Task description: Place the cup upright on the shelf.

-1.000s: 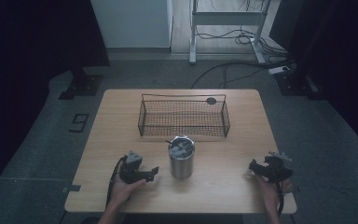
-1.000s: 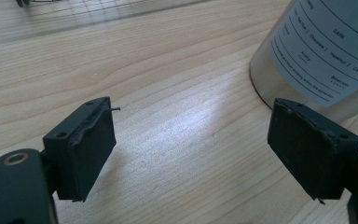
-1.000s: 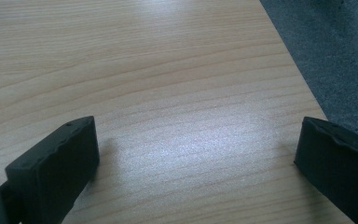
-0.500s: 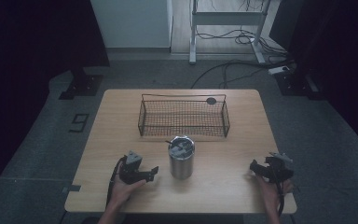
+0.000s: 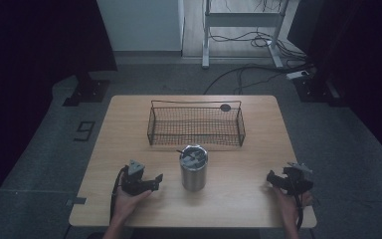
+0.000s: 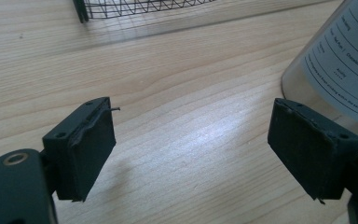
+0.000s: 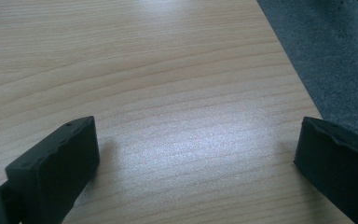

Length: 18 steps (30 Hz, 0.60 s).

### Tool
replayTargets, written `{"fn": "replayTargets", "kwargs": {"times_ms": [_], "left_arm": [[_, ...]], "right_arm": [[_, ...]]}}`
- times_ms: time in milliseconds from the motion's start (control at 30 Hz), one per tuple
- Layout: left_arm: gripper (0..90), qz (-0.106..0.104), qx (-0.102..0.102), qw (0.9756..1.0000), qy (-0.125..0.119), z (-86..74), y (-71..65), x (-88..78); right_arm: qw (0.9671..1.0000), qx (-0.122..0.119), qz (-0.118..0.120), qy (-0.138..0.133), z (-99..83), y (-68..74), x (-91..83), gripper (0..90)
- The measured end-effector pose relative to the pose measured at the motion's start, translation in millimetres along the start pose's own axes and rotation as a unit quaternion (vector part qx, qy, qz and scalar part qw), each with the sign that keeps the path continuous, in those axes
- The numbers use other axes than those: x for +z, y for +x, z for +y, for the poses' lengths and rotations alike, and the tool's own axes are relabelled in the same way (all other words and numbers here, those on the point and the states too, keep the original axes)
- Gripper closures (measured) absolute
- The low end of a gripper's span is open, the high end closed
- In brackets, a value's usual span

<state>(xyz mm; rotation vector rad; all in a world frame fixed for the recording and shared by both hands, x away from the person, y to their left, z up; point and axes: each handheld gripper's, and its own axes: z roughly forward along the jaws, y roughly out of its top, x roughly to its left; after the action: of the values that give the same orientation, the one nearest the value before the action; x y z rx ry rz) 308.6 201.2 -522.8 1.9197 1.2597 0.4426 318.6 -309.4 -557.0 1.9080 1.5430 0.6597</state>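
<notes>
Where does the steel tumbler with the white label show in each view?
High view: steel tumbler stands mid-table, just in front of the wire basket.
Left gripper view: its labelled side is at the right edge.
Right gripper view: not in it.
Shared landmark: the wooden table.

Bare table (image 5: 238, 199) lies open between both hands; tumbler (image 5: 193, 168) and wire basket (image 5: 196, 125) block the middle.

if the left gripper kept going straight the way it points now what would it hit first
Probably the steel tumbler. From above, the left gripper points across the table toward it, and its own view shows the tumbler close off one jaw. It may only clip the tumbler's side; depth is hard to judge.
</notes>
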Motion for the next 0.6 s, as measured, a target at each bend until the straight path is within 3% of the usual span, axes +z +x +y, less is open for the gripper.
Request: {"fn": "replayTargets", "kwargs": {"times_ms": [300, 600], "left_arm": [[15.1, -0.018, 0.001, 0.9997, -0.014, 3.0, -3.7, -3.3], [14.6, -0.039, 0.011, 0.9987, -0.032, 11.3, -16.2, -13.8]], "right_arm": [[1.0000, 0.000, 0.000, 0.000, -0.1, -0.1, -0.1, 0.0], [1.0000, -0.001, 0.000, 0.000, -0.7, -0.7, -0.8, 0.0]]}}
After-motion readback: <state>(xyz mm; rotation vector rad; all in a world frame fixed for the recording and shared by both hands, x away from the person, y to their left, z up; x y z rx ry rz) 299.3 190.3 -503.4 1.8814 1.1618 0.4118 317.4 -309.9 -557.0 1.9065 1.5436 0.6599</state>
